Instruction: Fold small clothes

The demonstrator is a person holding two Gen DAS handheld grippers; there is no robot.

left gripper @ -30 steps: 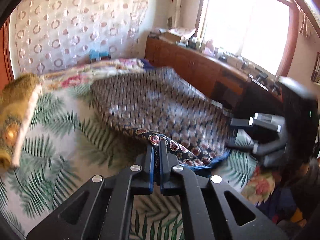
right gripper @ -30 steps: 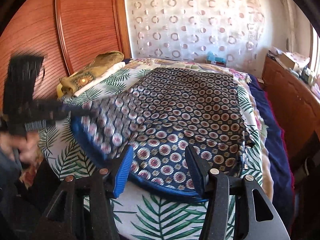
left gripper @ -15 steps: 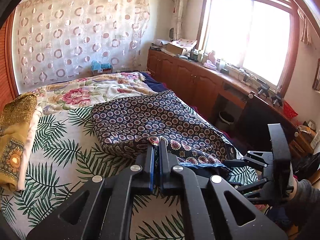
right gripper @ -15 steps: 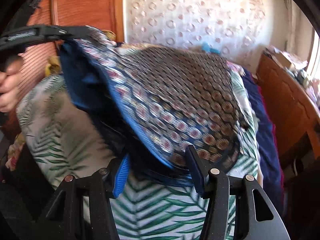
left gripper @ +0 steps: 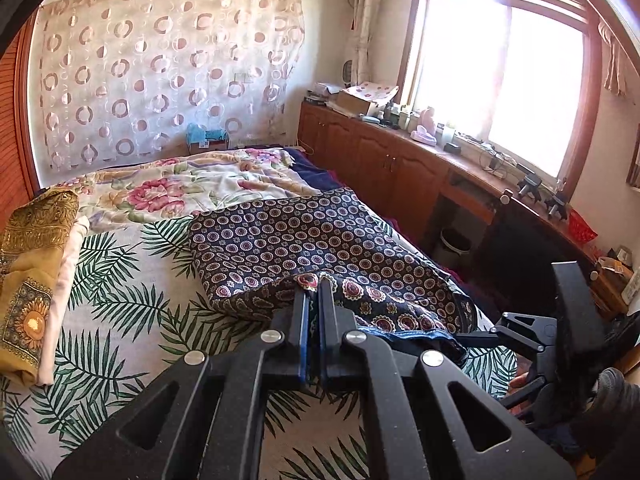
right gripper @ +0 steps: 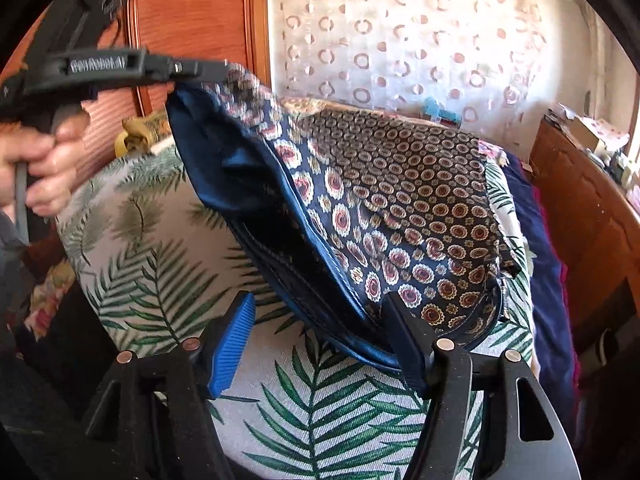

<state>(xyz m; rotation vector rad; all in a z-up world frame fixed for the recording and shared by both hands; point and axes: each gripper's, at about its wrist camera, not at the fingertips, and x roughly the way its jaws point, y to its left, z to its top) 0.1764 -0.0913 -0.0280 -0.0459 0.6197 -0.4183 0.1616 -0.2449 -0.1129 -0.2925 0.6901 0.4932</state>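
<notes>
A navy patterned garment (left gripper: 304, 248) with circle medallions and a blue satin hem lies on the palm-leaf bedsheet (left gripper: 120, 300). My left gripper (left gripper: 313, 292) is shut on its near corner and holds that corner lifted and folded back over the cloth. In the right wrist view the same garment (right gripper: 400, 200) hangs from the left gripper (right gripper: 208, 70), its blue lining showing. My right gripper (right gripper: 320, 316) is open, low at the garment's near hem, its right finger against the hem edge, gripping nothing.
A folded yellow embroidered cloth (left gripper: 32, 272) lies at the bed's left edge. A floral blanket (left gripper: 192, 180) covers the far end. A wooden cabinet (left gripper: 400, 168) with clutter runs along the right under the window. A wooden wardrobe (right gripper: 192, 28) stands at left.
My left gripper has lifted the garment's corner up and carried it over the cloth, exposing the blue lining. My right gripper stayed open near the hem.
</notes>
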